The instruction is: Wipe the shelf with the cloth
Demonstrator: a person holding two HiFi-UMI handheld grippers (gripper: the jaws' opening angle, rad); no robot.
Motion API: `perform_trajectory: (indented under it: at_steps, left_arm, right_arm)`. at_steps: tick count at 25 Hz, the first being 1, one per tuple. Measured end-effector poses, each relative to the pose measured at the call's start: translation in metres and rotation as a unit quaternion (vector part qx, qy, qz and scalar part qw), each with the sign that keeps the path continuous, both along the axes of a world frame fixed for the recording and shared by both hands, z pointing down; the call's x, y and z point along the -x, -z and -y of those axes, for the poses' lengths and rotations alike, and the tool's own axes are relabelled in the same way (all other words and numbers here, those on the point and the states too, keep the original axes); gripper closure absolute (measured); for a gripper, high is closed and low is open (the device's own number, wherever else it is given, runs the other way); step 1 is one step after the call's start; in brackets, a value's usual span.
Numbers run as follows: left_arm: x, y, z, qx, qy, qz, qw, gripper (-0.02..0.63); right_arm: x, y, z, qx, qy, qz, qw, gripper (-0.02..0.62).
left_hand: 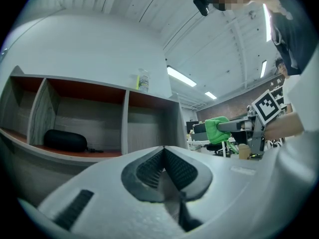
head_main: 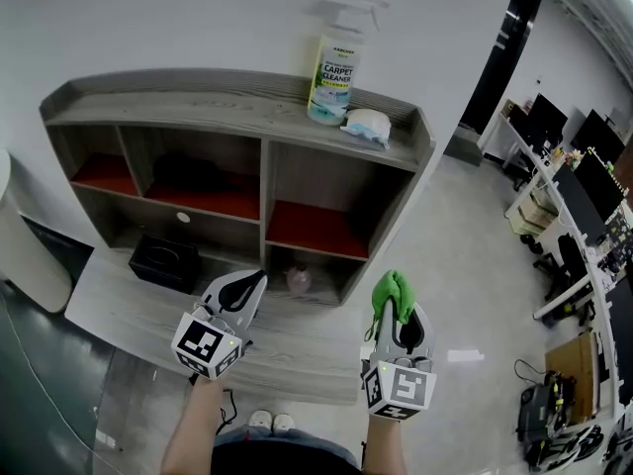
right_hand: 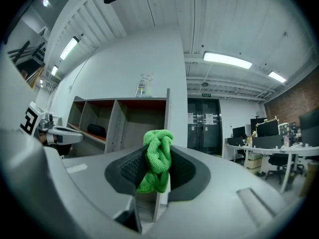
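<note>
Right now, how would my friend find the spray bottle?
Find the grey shelf against the white wall. On its top board, toward the right, stands the spray bottle. It is tall and upright, unlike the low white pack beside it.

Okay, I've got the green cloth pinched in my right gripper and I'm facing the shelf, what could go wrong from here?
1. The spray bottle and white packet stand near the right end of the shelf top; a sweep there could knock them off.
2. The green cloth is bunched up tight in the right gripper, so little cloth may meet the wood and the gripper itself might scrape it.
</note>
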State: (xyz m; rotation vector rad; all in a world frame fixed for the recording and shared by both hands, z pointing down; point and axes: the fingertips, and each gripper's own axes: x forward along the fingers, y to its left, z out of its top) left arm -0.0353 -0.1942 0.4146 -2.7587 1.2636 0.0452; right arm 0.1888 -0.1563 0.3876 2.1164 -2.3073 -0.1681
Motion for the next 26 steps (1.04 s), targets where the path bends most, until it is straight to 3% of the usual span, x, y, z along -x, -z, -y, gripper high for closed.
perform_trajectory:
  at_steps: [26]
  left_arm:
    - [0.0056,-0.0009,-0.0070,0.001,0.004,-0.005,1.0000,0.607]
  right_arm:
    - [0.0104,-0.0062,-0.0021,0.009,0.024,-0.004,1.000,0.486]
